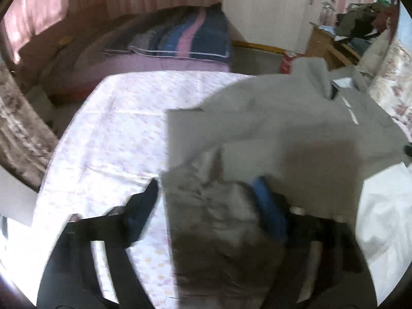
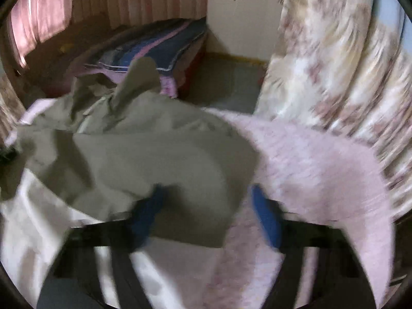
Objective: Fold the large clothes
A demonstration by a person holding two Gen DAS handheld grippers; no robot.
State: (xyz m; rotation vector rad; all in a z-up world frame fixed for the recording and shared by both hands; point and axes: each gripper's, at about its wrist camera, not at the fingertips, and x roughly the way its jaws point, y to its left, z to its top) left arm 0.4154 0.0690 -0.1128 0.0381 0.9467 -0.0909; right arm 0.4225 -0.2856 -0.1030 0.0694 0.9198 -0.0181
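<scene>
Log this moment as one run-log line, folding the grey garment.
stage: mid-fold | grey garment: on patterned bedsheet | left gripper: fabric between jaws | right gripper: fabric between jaws | frames: blurred

This is a bedroom in a home. A bed (image 1: 85, 59) with a mauve cover runs across the upper left of the left wrist view, with a striped blue-and-pink folded quilt (image 1: 185, 41) stacked on it. Pink curtains (image 1: 33, 13) hang at the far upper left. A floral-print sheet (image 1: 116, 128) covers the work surface at centre. At upper right, a wooden desk (image 1: 327, 46) is piled with clothes, and a floral curtain (image 2: 334, 64) fills the right side of the right wrist view.
</scene>
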